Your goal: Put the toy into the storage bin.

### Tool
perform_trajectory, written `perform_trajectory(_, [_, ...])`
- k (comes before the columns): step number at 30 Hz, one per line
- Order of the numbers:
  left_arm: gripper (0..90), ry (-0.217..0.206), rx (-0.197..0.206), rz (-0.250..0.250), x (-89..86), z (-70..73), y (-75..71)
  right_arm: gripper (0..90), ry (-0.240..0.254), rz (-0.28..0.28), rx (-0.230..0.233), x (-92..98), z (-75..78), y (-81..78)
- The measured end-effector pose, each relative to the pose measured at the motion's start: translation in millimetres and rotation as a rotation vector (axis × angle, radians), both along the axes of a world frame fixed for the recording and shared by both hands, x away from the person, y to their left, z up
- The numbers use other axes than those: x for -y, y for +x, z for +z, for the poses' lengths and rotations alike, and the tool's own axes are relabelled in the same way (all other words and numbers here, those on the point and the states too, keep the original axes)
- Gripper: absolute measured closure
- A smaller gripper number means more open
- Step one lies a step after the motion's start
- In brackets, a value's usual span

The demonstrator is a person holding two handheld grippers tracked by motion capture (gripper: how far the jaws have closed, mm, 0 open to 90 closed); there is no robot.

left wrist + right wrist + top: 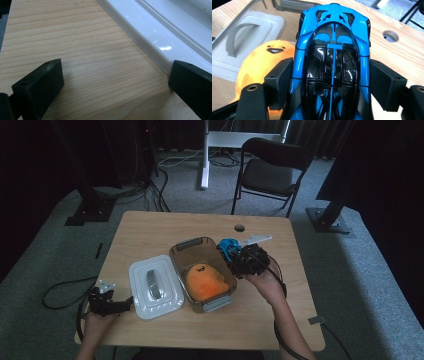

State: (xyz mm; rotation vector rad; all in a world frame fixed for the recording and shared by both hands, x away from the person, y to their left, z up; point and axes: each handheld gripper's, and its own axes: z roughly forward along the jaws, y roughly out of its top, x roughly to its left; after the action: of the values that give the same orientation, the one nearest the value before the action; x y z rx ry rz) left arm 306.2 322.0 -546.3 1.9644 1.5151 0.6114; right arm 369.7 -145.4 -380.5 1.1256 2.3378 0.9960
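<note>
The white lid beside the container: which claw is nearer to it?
Left. The left claw sits open at the white lid's near-left edge, while the right claw holds the blue toy car beyond the container.

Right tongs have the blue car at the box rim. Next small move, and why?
Probably carry the blue toy car a little further over the open box and lower it beside the orange plush. The right tongs clamp the car's sides; the lid lies off the box, by the open left tongs.

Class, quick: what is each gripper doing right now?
Left gripper: open, holding nothing, beside the white lid.
Right gripper: closed on the blue toy car.
</note>
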Motion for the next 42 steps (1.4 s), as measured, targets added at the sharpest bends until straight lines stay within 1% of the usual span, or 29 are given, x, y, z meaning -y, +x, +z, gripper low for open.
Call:
perform_trajectory(2, [0.3, 0.000, 0.000, 0.000, 0.0, 0.0, 0.0, 25.2, -0.001, 0.004, 0.003, -2.7, 0.4, 0.2])
perform_trajectory(3, [0.3, 0.000, -0.001, 0.000, 0.0, 0.1, 0.0, 25.2, 0.000, 0.018, 0.005, -10.1, 1.9, 1.1])
perform_trajectory(9, [0.3, 0.000, -0.002, 0.000, 0.0, 0.1, -0.1, 25.3, 0.004, 0.050, 0.000, -30.7, 2.9, 3.3])
perform_trajectory(12, [0.3, 0.000, -0.001, 0.000, 0.0, 0.1, 0.0, 25.3, 0.024, 0.057, -0.004, -38.9, 3.3, 4.8])
perform_trajectory(13, [0.3, 0.000, 0.000, 0.000, 0.0, 0.0, 0.0, 25.3, 0.028, 0.061, -0.007, -42.3, 3.1, 5.0])
perform_trajectory(17, [0.3, 0.001, -0.001, -0.004, -0.1, 0.1, -0.2, 25.3, 0.018, 0.076, -0.021, -52.4, -2.5, 7.6])
perform_trajectory(23, [0.3, 0.002, -0.002, -0.007, -0.1, 0.1, -0.2, 25.3, 0.025, 0.061, -0.054, -55.7, -14.0, 12.8])
perform_trajectory(31, [0.3, 0.002, -0.002, -0.007, -0.1, 0.1, -0.2, 25.3, 0.037, 0.043, -0.083, -54.5, -22.8, 16.4])
perform_trajectory(33, [0.3, 0.002, -0.002, -0.007, -0.1, 0.1, -0.2, 25.3, 0.044, 0.043, -0.082, -53.9, -22.5, 16.5])
perform_trajectory(36, [0.3, 0.002, -0.002, -0.007, -0.1, 0.1, -0.2, 25.3, 0.038, 0.041, -0.080, -54.7, -22.4, 15.9])
perform_trajectory(38, [0.3, 0.002, -0.002, -0.007, -0.1, 0.1, -0.2, 25.3, 0.038, 0.049, -0.083, -56.1, -22.5, 14.8])
perform_trajectory(40, [0.3, 0.002, -0.002, -0.007, -0.1, 0.1, -0.2, 25.3, 0.028, 0.042, -0.078, -57.6, -22.7, 14.6])
perform_trajectory(42, [0.3, 0.002, -0.002, -0.008, -0.1, 0.1, -0.2, 25.3, 0.034, 0.041, -0.080, -57.5, -22.5, 15.4])
